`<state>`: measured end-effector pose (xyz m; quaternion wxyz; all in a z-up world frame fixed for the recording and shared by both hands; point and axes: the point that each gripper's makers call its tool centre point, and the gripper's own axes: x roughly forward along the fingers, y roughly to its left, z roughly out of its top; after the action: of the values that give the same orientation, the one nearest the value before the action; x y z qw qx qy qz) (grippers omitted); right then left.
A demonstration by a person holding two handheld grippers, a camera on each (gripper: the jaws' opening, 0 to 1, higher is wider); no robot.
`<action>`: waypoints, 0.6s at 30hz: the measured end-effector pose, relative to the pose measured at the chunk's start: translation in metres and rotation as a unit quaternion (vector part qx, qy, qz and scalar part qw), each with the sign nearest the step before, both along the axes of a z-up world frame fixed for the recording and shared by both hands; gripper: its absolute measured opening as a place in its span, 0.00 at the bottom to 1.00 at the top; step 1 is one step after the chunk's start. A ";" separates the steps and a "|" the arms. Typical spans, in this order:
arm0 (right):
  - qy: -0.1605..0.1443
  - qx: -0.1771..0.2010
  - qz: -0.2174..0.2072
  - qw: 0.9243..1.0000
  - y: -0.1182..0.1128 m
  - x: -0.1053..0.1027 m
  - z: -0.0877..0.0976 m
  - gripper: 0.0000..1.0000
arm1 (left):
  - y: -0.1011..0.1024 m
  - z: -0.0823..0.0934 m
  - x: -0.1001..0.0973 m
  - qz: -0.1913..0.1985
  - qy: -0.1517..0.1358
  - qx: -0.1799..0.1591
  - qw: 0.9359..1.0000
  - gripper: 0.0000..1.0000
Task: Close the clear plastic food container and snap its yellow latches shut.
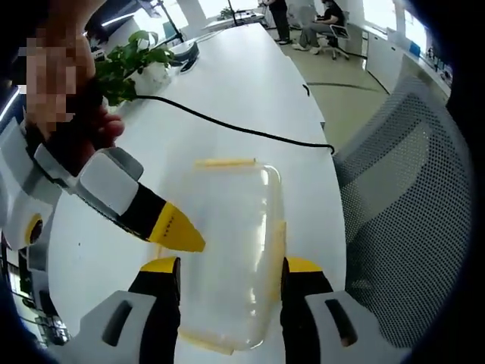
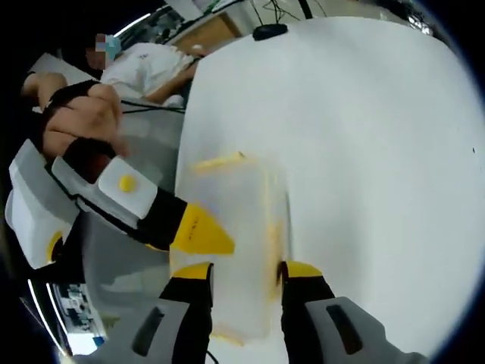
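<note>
Your left gripper (image 1: 230,274) reaches forward over a clear plastic food container (image 1: 231,250) that lies on a long white table (image 1: 250,83), its two yellow-tipped jaws spread apart, one on each long side of the box, close to its walls; whether the tips press the plastic cannot be told. Your right gripper (image 2: 246,277) stands the same way in its own view, jaws apart and straddling the container's near end. Seen from the left gripper view, the right gripper comes in from the left with a yellow tip resting at the container's long edge, a hand (image 1: 64,98) around its handle; whether that tip touches the lid cannot be told. The arrangement reads as a bracing hold: a gripper at either side keeps the light box from sliding while a tip presses down at the rim. A yellow latch (image 1: 225,162) shows along the far short end and another yellow strip along the right long side; whether either is snapped down is too blurred to judge. The lid looks seated on the box, though the clear plastic makes this uncertain. A black cable (image 1: 227,125) crosses the table beyond the container, a leafy plant (image 1: 129,64) stands further back, and a mesh chair (image 1: 409,220) sits at the table's right edge. No brand, label or writing can be read anywhere.
</note>
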<state>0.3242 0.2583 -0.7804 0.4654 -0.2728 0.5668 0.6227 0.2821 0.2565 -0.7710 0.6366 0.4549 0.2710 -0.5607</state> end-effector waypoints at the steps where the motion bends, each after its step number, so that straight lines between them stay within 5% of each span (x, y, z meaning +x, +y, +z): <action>1: 0.000 -0.002 0.013 1.000 -0.003 -0.002 0.000 0.35 | -0.002 0.000 -0.002 -0.005 0.000 -0.003 1.000 0.52; 5: -0.003 -0.002 0.023 1.000 -0.005 -0.004 0.001 0.37 | -0.004 0.000 -0.002 -0.004 0.000 -0.008 1.000 0.52; 7: 0.037 -0.045 0.028 0.998 -0.018 -0.030 -0.011 0.54 | -0.007 0.000 -0.001 -0.015 -0.003 -0.019 1.000 0.51; 9: 0.023 -0.048 0.054 0.997 -0.013 -0.035 -0.019 0.67 | -0.006 -0.001 -0.002 -0.018 -0.002 -0.012 1.000 0.51; 10: 0.022 -0.067 0.046 0.996 -0.012 -0.029 -0.016 0.66 | -0.005 -0.001 -0.002 -0.018 -0.009 -0.003 1.000 0.50; 12: -0.010 -0.030 0.031 0.999 -0.006 -0.015 -0.008 0.62 | -0.003 0.000 -0.002 -0.022 -0.022 0.001 1.000 0.47; 18: -0.018 -0.049 0.016 0.998 -0.025 -0.002 0.000 0.44 | -0.009 0.002 0.000 -0.016 -0.012 -0.010 1.000 0.44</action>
<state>0.3218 0.2336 -0.7802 0.4514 -0.3156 0.5840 0.5962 0.2817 0.2479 -0.7687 0.6353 0.4597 0.2501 -0.5679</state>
